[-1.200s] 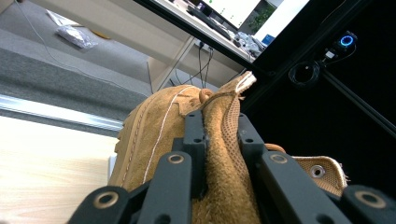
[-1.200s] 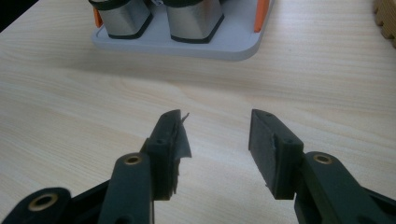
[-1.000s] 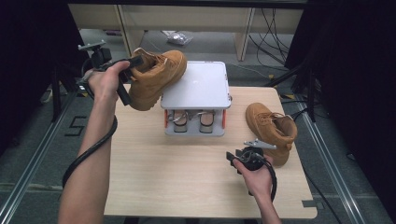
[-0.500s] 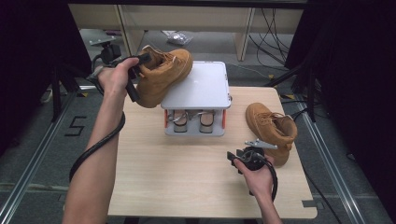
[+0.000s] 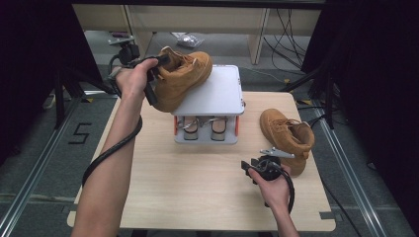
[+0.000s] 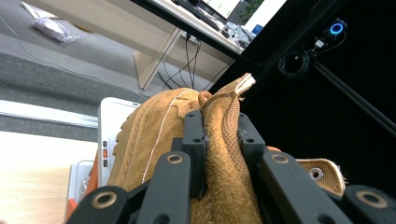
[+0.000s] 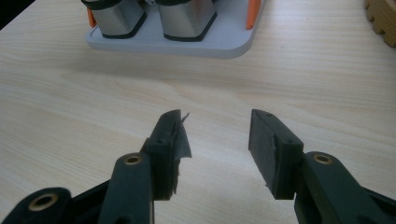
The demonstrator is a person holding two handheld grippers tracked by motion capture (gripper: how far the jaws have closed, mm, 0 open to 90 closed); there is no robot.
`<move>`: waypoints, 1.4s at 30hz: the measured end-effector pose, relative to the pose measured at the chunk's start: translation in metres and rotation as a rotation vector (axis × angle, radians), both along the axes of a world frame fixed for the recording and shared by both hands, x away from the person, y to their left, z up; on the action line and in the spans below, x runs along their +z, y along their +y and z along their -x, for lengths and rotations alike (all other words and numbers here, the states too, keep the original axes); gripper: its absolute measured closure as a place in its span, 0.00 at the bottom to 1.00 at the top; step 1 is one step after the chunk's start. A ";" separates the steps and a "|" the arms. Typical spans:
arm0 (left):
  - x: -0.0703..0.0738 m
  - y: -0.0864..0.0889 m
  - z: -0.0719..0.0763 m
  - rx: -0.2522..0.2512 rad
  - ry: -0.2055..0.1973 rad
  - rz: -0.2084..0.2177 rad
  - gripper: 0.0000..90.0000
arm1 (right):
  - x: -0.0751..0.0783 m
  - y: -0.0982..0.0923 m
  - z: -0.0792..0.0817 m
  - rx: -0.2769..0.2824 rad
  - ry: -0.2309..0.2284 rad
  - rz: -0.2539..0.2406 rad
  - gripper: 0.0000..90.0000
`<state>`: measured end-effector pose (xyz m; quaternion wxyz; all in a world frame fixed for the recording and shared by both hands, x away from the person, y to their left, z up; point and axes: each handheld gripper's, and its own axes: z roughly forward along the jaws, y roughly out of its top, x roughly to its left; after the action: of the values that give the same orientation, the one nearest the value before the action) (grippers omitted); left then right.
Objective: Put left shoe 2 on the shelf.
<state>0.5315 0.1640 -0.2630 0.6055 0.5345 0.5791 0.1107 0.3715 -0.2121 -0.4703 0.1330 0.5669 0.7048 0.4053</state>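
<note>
There, tan boot clamped within left gripper, aloft.

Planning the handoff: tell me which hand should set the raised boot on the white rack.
Left. The left gripper already clamps the raised boot by its collar, partly over the rack's top. The right gripper is open above the table, beside the second boot.

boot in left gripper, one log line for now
left gripper: shut on boot collar, above rack | right gripper: open, empty | second boot: on table
</note>
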 end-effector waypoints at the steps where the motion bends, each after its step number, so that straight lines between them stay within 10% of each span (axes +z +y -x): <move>1: -0.001 -0.002 -0.001 -0.005 0.003 0.001 0.87 | 0.000 0.000 0.000 0.000 -0.001 0.000 0.61; 18: -0.023 -0.012 -0.010 -0.004 0.042 -0.036 0.80 | -0.002 -0.003 0.000 -0.015 -0.009 0.002 0.61; 31: -0.003 0.017 0.016 -0.023 -0.125 0.001 0.51 | 0.006 0.005 0.002 0.022 -0.016 0.011 0.69; 37: -0.013 0.051 0.044 0.002 -0.108 -0.003 0.74 | 0.017 0.011 0.003 0.039 -0.044 0.029 0.86; 42: -0.039 0.068 0.056 -0.024 -0.084 -0.096 0.95 | 0.029 0.027 -0.003 0.068 -0.081 0.029 0.97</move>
<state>0.4756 0.2318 -0.3025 0.6043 0.5647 0.5407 0.1536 0.3745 -0.1851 -0.4409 0.1561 0.5237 0.7234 0.4219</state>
